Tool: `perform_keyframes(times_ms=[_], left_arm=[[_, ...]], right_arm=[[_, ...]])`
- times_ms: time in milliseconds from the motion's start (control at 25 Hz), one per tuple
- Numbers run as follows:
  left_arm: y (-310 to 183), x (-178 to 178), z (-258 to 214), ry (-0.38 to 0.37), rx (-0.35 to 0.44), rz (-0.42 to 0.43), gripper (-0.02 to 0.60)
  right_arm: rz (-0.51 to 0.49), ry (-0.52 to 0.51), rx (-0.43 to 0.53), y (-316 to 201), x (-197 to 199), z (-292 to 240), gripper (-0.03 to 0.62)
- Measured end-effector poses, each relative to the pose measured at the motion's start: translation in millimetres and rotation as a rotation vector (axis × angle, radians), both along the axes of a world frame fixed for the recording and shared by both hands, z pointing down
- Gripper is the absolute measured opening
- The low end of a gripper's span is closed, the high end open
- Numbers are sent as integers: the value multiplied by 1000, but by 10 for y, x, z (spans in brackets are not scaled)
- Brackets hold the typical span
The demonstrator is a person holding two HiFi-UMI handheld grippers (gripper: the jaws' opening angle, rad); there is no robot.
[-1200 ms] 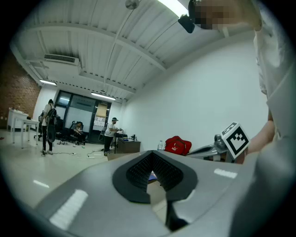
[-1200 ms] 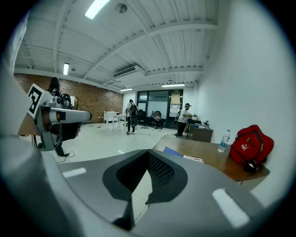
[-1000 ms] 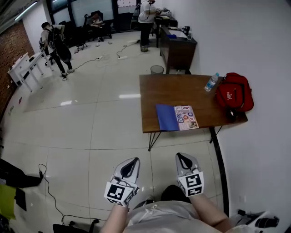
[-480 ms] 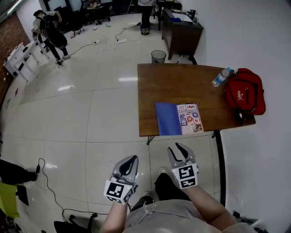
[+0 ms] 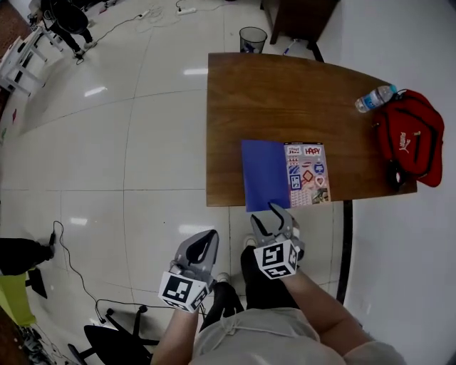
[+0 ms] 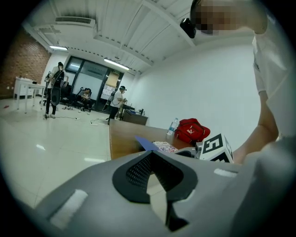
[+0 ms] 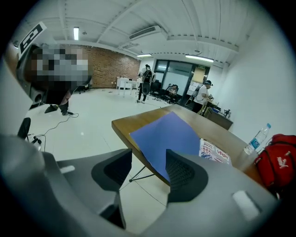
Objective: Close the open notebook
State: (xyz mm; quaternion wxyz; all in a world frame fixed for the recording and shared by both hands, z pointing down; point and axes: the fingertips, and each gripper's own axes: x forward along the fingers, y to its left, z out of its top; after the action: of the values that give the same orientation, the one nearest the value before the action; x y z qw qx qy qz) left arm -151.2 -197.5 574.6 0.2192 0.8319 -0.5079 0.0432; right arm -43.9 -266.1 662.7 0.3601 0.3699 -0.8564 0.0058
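The open notebook (image 5: 285, 175) lies at the near edge of the brown table (image 5: 285, 93), blue cover (image 5: 265, 175) spread left, sticker page (image 5: 308, 175) on the right. My right gripper (image 5: 269, 217) hangs just short of that edge, below the blue cover. Its jaws are opening and hold nothing. In the right gripper view the blue cover (image 7: 169, 136) shows beyond the gap of that gripper (image 7: 149, 159). My left gripper (image 5: 211, 237) is over the floor, left of the table, jaws together and empty. In the left gripper view the notebook (image 6: 155, 145) lies past its tips (image 6: 151, 155).
A water bottle (image 5: 373, 98) and a red bag (image 5: 413, 139) sit at the table's right end. A waste bin (image 5: 252, 37) stands beyond the far edge. An office chair base (image 5: 114, 342) and a cable lie on the floor at the lower left. A person (image 5: 64, 16) stands far off.
The table and notebook have come much closer. Both grippers moved forward and down toward the near edge. The right gripper's jaws went from shut to wide apart.
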Motion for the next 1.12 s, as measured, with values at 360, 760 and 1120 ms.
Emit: perform_keyframes(times_ms=[360,760,1120], left_arm=[[-97,52,114,8,-39,1,3],[-187,418,-255,5,23,83,3],[-368,1067,-324,23,33,213,5]], right_arm=[[84,-89,-8,-131,23,-111,69],[352,-356,-59,-165,753,-759,3],[776,-648,-244,-218,1812,-395,9]])
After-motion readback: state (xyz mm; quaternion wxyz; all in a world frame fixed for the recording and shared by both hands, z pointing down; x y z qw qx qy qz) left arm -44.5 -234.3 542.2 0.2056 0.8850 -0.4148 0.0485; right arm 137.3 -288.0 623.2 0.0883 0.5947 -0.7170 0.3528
